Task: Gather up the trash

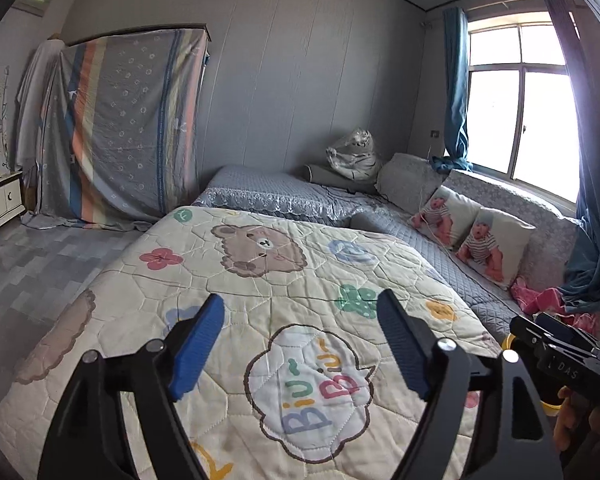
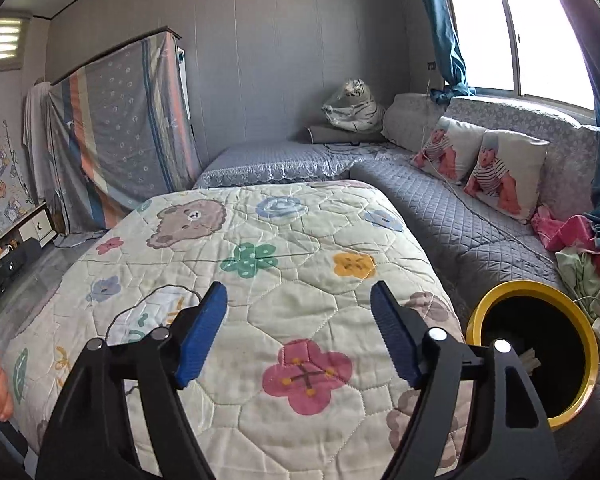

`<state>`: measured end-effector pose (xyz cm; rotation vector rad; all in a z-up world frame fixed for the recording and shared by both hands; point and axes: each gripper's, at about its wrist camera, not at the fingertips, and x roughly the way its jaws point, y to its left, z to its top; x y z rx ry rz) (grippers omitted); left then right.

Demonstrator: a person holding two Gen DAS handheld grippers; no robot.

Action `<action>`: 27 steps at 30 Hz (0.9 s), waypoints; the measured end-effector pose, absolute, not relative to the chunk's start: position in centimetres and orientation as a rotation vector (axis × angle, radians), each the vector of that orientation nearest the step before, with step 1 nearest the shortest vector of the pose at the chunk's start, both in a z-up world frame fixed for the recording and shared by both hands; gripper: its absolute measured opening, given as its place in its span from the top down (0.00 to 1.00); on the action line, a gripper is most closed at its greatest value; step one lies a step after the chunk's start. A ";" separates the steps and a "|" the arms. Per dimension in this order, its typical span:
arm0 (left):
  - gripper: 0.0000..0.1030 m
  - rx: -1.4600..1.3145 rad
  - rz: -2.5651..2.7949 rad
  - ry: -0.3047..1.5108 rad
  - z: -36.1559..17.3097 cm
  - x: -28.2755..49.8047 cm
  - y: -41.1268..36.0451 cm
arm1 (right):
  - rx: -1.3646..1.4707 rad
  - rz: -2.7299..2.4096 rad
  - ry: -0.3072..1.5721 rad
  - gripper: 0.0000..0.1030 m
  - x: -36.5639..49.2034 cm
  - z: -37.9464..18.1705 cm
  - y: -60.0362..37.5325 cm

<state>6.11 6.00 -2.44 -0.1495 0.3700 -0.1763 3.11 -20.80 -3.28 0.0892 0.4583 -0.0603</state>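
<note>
Blue-padded jaws of the left gripper (image 1: 300,344) and right gripper (image 2: 298,332) are held wide apart, nothing between them, above a cartoon quilt (image 2: 260,280) spread over a bed. Beside the quilt, a yellow-rimmed bin (image 2: 540,360) is seen on grey bedding (image 2: 440,200); pale scraps inside can barely be made out. Baby-print pillows (image 2: 480,164) are propped below a bright window (image 1: 520,112).

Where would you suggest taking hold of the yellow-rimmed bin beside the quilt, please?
Probably by its yellow rim: grip the yellow-rimmed bin at the nearest stretch of rim, coming from above with one finger inside and one outside. The mouth is open and faces up, the wall looks thin, and the right gripper is open and empty beside it.
</note>
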 end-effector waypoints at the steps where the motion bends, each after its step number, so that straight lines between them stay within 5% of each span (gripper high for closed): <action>1: 0.18 -0.147 -0.167 0.361 -2.4 5.7 5.8 | 0.093 -0.061 0.450 0.26 2.9 -3.2 -20.6; 4: 0.09 -0.126 -0.159 0.334 -2.4 4.7 5.4 | 0.093 -0.074 0.432 0.19 2.5 -3.3 -20.4; 11: 0.08 -0.160 -0.143 0.351 -3.0 4.3 5.5 | 0.108 -0.174 0.391 0.08 1.6 -3.6 -21.3; 27: 0.08 -0.118 -0.031 0.325 -2.8 3.9 5.6 | 0.064 -0.201 0.351 0.08 0.9 -4.4 -20.3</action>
